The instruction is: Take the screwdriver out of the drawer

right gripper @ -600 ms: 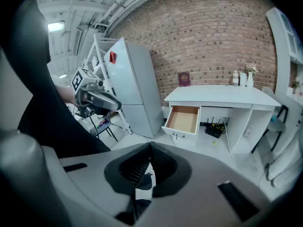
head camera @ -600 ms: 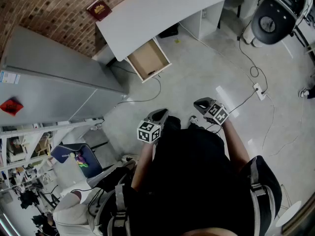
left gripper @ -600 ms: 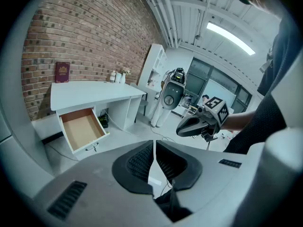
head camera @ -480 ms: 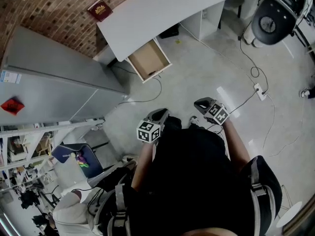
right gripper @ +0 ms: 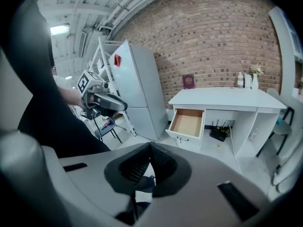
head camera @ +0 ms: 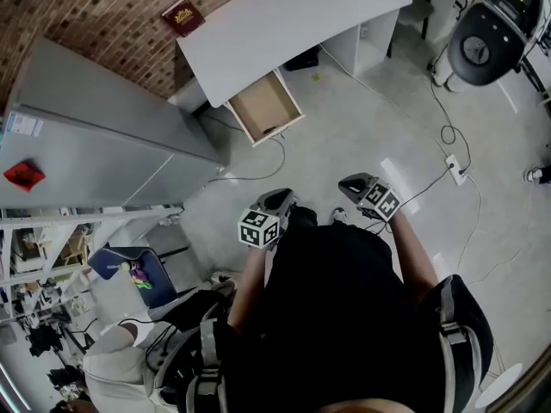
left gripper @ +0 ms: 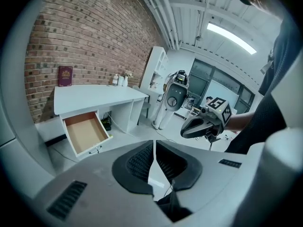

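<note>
With the left gripper (head camera: 277, 201) and right gripper (head camera: 353, 184) both pinched closed on nothing, well apart from the open drawer (head camera: 265, 106) below the desk (head camera: 284, 24) front edge, walk close, find the screwdriver, unseen from here, before spreading either gripper's jaws.

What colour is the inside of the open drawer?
Light brown inside the drawer, clearest in the right gripper view.
</note>
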